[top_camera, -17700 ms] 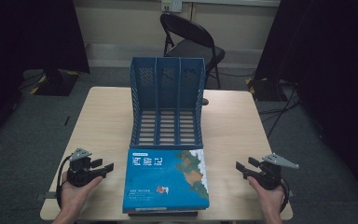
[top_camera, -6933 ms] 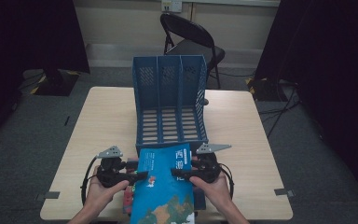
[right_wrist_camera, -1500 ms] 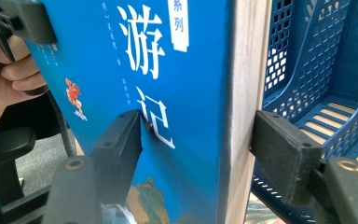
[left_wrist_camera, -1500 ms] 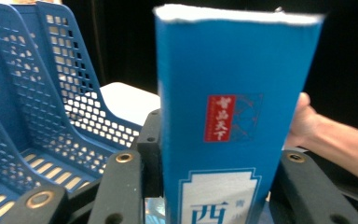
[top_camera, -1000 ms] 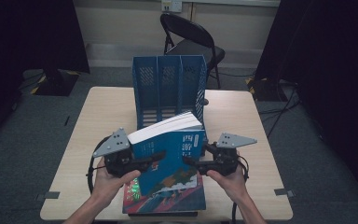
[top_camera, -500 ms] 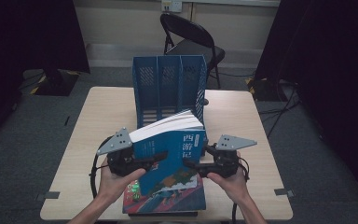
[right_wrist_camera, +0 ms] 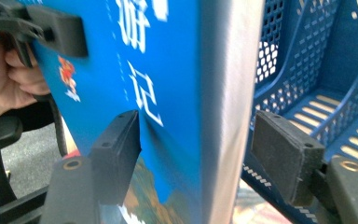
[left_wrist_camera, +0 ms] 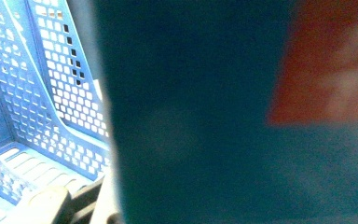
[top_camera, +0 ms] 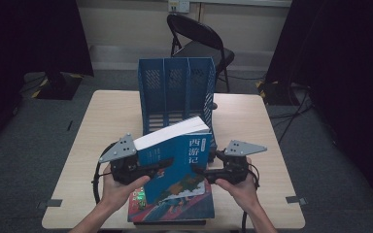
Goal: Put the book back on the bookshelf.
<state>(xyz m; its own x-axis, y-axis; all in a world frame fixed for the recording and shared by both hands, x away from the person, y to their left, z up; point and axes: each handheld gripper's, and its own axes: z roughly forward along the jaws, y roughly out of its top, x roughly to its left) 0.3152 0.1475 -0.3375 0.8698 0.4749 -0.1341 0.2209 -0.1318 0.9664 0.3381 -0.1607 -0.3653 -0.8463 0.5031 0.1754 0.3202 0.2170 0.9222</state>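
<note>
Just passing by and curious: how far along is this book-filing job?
Done: the blue book is lifted upright off the second book. In hand: the left gripper, jaws just closing, clamps it; the right gripper, jaws just opening, straddles its edge. Left: slotting it into the blue rack, which stands empty.

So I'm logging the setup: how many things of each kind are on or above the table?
Blue paperback book held upright: 1
Colourful book lying flat on the table: 1
Blue perforated plastic file rack: 1
Total: 3
</note>
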